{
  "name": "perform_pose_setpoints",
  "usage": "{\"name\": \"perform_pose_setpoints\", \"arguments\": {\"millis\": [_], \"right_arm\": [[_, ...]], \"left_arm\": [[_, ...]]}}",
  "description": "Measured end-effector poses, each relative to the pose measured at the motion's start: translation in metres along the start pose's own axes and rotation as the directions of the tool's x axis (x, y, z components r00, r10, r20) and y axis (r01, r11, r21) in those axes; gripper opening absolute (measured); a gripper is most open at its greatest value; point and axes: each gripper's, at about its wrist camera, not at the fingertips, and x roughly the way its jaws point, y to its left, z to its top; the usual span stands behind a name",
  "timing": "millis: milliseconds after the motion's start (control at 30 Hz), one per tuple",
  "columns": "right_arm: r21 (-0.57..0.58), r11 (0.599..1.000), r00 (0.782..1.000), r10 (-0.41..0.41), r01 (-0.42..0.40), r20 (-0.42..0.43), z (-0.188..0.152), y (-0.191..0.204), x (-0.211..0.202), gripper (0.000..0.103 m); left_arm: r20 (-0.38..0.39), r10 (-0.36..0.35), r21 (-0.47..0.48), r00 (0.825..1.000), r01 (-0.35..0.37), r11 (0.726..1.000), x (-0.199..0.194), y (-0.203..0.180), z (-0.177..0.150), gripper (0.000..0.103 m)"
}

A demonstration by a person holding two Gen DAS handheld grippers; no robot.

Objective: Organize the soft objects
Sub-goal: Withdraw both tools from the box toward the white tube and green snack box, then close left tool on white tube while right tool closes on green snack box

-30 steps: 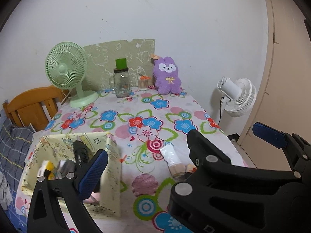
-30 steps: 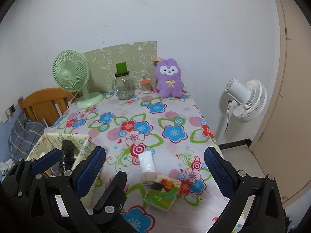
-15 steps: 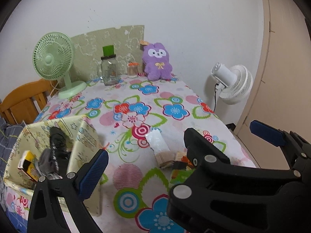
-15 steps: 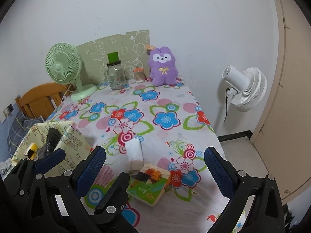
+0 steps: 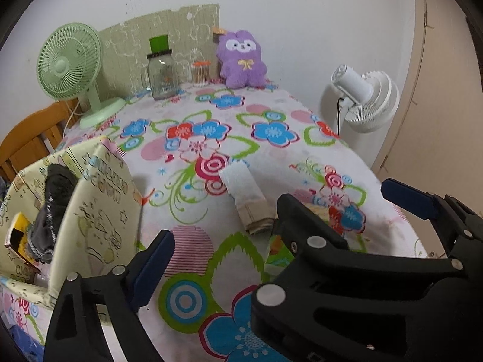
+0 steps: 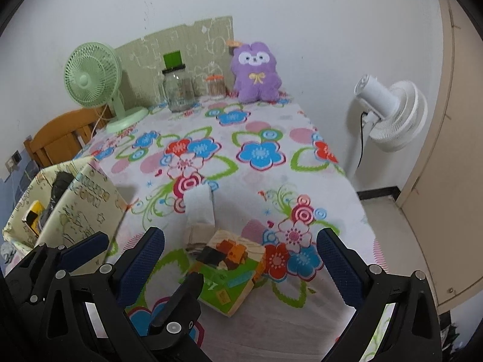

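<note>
A folded white and beige cloth lies mid-table on the flowered tablecloth. A purple plush toy sits upright at the far edge against the wall. Dark clothing lies in the cream fabric box at the left. My left gripper hovers low in front of the cloth; its jaws are closing with nothing between them. My right gripper is open just above the colourful picture box. The two grippers overlap, and the right one hides the left's right finger.
A colourful picture box lies at the cloth's near end. A green fan, a glass jar and a small swab jar line the back. A white fan stands off the right edge, a wooden chair to the left.
Both grippers have sunk toward the table and tipped further down, so the cloth and picture box look larger and nearer. The left jaws have narrowed a little.
</note>
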Motion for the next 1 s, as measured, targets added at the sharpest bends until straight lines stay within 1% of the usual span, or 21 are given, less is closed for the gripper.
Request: {"name": "perform_pose_setpoints", "arguments": {"millis": [100, 267, 467, 600, 667, 700, 733, 767, 800, 833, 1000], "right_arm": [[0.011, 1.000, 1.000, 0.007, -0.007, -0.031, -0.004, -0.001, 0.010, 0.100], [0.041, 0.999, 0.997, 0.030, -0.027, -0.074, -0.011, -0.002, 0.024, 0.098], [0.044, 0.998, 0.991, 0.047, -0.042, -0.125, -0.018, 0.001, 0.037, 0.089], [0.048, 0.998, 0.989, 0.055, -0.049, -0.135, -0.021, 0.003, 0.040, 0.088], [0.056, 0.997, 0.986, 0.059, -0.051, -0.154, -0.022, 0.002, 0.043, 0.084], [0.063, 0.997, 0.984, 0.062, -0.052, -0.168, -0.022, 0.001, 0.045, 0.075], [0.066, 0.996, 0.983, 0.063, -0.052, -0.175, -0.022, 0.000, 0.046, 0.069], [0.064, 0.997, 0.983, 0.059, -0.049, -0.173, -0.021, 0.000, 0.046, 0.065], [0.060, 0.997, 0.983, 0.050, -0.041, -0.174, -0.021, 0.000, 0.046, 0.057], [0.057, 0.998, 0.984, 0.039, -0.030, -0.176, -0.021, -0.001, 0.046, 0.055], [0.060, 0.998, 0.984, 0.040, -0.030, -0.176, -0.020, -0.009, 0.046, 0.054]], "left_arm": [[-0.021, 0.005, 0.004, 1.000, -0.005, 1.000, 0.007, 0.001, -0.003, 0.092], [-0.048, 0.011, 0.019, 0.999, -0.011, 1.000, 0.017, 0.002, -0.005, 0.088], [-0.096, 0.014, 0.020, 0.995, -0.013, 1.000, 0.027, 0.006, -0.012, 0.088], [-0.097, 0.024, 0.024, 0.995, -0.022, 0.999, 0.028, 0.007, -0.014, 0.088], [-0.100, 0.023, 0.021, 0.995, -0.021, 1.000, 0.029, 0.008, -0.015, 0.088], [-0.103, 0.024, 0.025, 0.994, -0.022, 0.999, 0.029, 0.007, -0.015, 0.088], [-0.101, 0.024, 0.030, 0.995, -0.022, 0.999, 0.029, 0.007, -0.014, 0.088], [-0.100, 0.027, 0.034, 0.995, -0.023, 0.999, 0.029, 0.006, -0.013, 0.088], [-0.100, 0.024, 0.040, 0.995, -0.020, 0.999, 0.030, 0.005, -0.013, 0.089], [-0.101, 0.022, 0.042, 0.995, -0.018, 0.999, 0.030, 0.005, -0.012, 0.089], [-0.100, 0.012, 0.062, 0.995, -0.006, 0.998, 0.033, -0.003, -0.010, 0.089]]}}
